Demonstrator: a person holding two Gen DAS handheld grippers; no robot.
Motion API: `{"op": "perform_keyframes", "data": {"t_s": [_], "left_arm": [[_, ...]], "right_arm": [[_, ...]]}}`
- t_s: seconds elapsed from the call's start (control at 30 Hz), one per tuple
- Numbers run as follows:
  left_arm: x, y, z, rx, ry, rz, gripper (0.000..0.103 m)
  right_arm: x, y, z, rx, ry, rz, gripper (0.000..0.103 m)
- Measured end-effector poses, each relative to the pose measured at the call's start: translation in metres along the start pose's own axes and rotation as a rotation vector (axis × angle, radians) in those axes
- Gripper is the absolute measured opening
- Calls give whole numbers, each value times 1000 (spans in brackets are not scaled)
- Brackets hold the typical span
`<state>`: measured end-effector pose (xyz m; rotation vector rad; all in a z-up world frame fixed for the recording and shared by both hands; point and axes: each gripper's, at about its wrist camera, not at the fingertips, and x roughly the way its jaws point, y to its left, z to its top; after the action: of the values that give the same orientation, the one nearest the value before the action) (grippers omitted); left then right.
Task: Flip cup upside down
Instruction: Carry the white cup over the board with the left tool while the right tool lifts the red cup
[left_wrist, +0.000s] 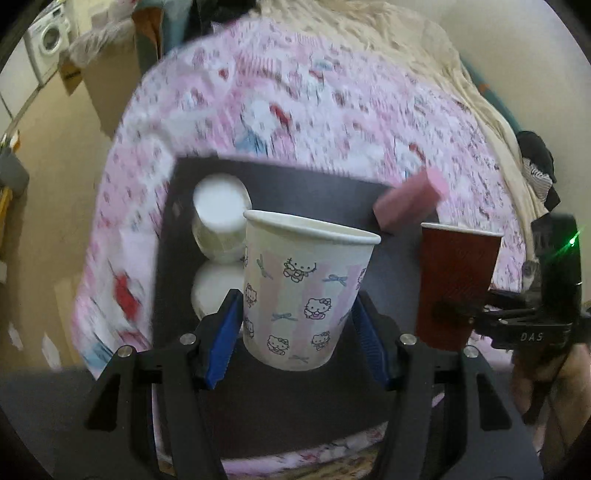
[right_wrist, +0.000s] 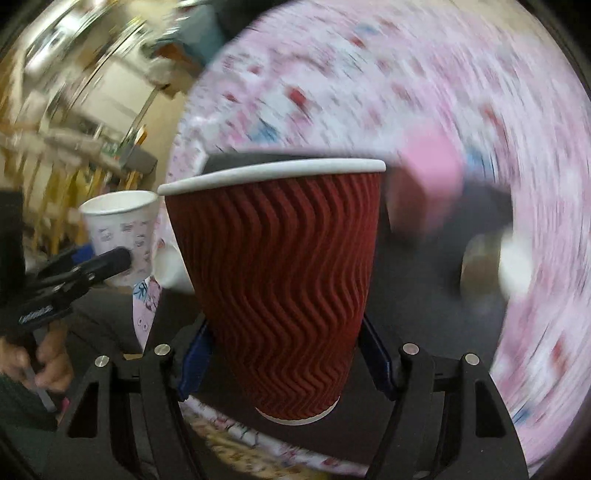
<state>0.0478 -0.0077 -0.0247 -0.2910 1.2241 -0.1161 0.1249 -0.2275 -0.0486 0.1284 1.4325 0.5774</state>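
A pink patterned cloth (left_wrist: 303, 92) spreads far beyond both grippers, blurred in the right wrist view, and on it lies a dark mat (left_wrist: 295, 184) directly below and ahead of the left gripper (left_wrist: 295, 325). The left gripper, closed to the width of a cup, clamps a white cup (left_wrist: 303, 291) printed with cats and bows between its blue pads (left_wrist: 221, 339), gripping low on the wall; the cup stands mouth up, slightly tilted, lifted clear of the mat. To the right of it the right gripper (right_wrist: 284, 354), likewise narrowed to cup width, pinches a red cup (right_wrist: 277, 280) with a wavy ribbed wall and a white rim, also mouth up and tilted a little; from the left wrist view this red cup (left_wrist: 456, 284) hangs just right of the white one, apart from it. In the right wrist view the white cup (right_wrist: 120, 232) shows off to the left in the other gripper. Ahead-left of the left gripper two white cups (left_wrist: 221, 221) sit upside down on the mat, one behind the other. Ahead-right lies a pink block (left_wrist: 410, 203) at the mat's far edge.
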Motion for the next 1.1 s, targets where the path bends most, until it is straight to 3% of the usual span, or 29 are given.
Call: {"op": "perform_keyframes", "data": {"t_s": [0.17,0.3,0.57,1.1], "left_arm": [[44,-24,-35,45,58,47,57],[70,-22,-52,30,123,77,57],[90,-20,-59,27,157,118,56],[101,-15,-58,78,182,141,57]], "right_arm": [[17,-34,-59,160,-12,76,74],[33,-52,-76,240,16,95,74],[57,-62,-93,272,31,145,74],[63,-63,-97,280,4,95,76]]}}
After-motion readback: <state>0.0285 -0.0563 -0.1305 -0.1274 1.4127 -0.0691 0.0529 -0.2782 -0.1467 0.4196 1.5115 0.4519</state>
